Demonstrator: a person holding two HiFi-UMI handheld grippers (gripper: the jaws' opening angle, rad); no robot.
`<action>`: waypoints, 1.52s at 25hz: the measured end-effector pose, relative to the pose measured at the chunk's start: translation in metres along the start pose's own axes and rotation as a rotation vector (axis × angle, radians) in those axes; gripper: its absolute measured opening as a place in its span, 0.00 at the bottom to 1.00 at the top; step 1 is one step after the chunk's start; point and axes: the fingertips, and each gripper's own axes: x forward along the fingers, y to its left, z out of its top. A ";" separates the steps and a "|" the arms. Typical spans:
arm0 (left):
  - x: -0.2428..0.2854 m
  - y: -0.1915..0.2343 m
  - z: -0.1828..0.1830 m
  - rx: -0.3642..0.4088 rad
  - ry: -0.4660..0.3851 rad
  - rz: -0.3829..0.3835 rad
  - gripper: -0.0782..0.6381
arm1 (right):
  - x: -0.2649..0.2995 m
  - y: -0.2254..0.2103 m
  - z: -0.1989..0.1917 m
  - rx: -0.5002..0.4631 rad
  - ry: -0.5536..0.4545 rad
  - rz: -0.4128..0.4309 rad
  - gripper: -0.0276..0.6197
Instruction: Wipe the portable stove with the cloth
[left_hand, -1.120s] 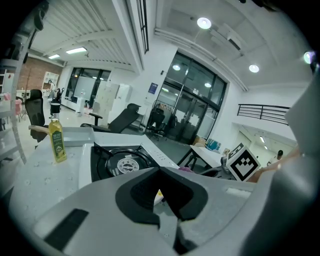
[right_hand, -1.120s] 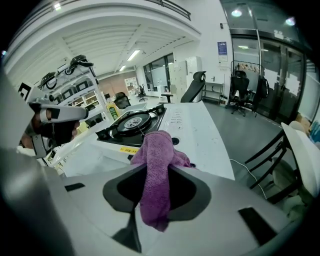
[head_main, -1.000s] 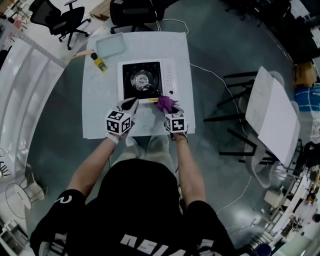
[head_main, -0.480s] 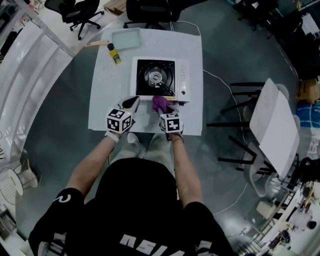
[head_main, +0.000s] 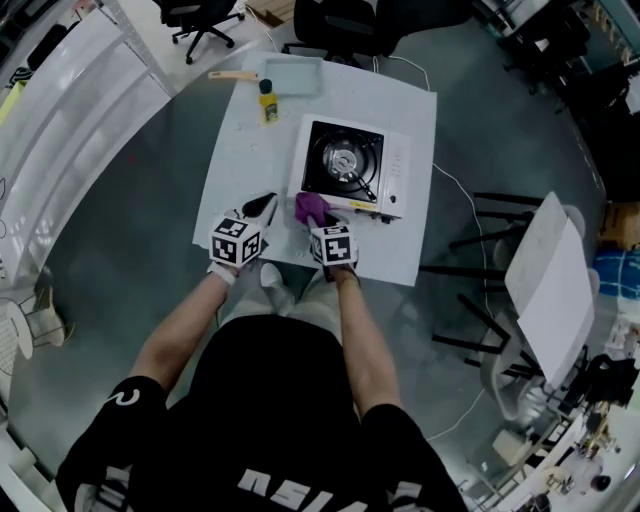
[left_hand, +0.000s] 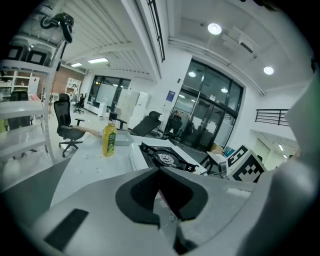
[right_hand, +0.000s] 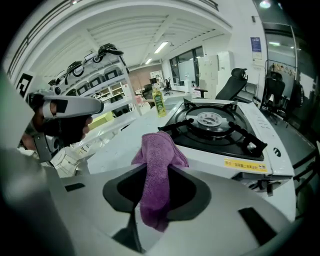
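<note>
Two grippers side by side over the near edge of the white tabletop (head_main: 240, 190). On the left gripper (head_main: 264, 204), fingers (left_hand: 95, 205) closed tip to tip, nothing pinched between them, held clear of the stove. On the right gripper (head_main: 314, 222), fingers (right_hand: 230, 200) clamped on the purple cloth (right_hand: 159, 165), one end bunched up past the fingertips, the other hanging back into the hollow behind them. Directly ahead of the right fingers, the portable stove (head_main: 352, 170): white body, black top, round burner under a pan support, yellow label on the front edge just beyond the cloth. Cannot tell whether the cloth touches the stove's near-left corner or stops just short of it. Ahead and to the right of the left fingers, that same stove. Ahead and to their left, a yellow bottle (head_main: 267, 101) standing upright, and just past it a shallow pale tray (head_main: 297, 75). Well beyond both pairs of fingers, a black office chair (head_main: 340, 25) on the floor.
</note>
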 end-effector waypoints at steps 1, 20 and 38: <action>-0.004 0.005 0.000 -0.004 -0.004 0.008 0.11 | 0.004 0.007 0.002 -0.007 0.002 0.010 0.21; -0.040 0.055 0.000 -0.049 -0.041 0.094 0.11 | 0.036 0.068 0.036 -0.056 0.000 0.093 0.21; -0.006 0.093 0.032 -0.061 -0.041 0.088 0.11 | 0.075 0.052 0.117 0.038 -0.056 0.066 0.21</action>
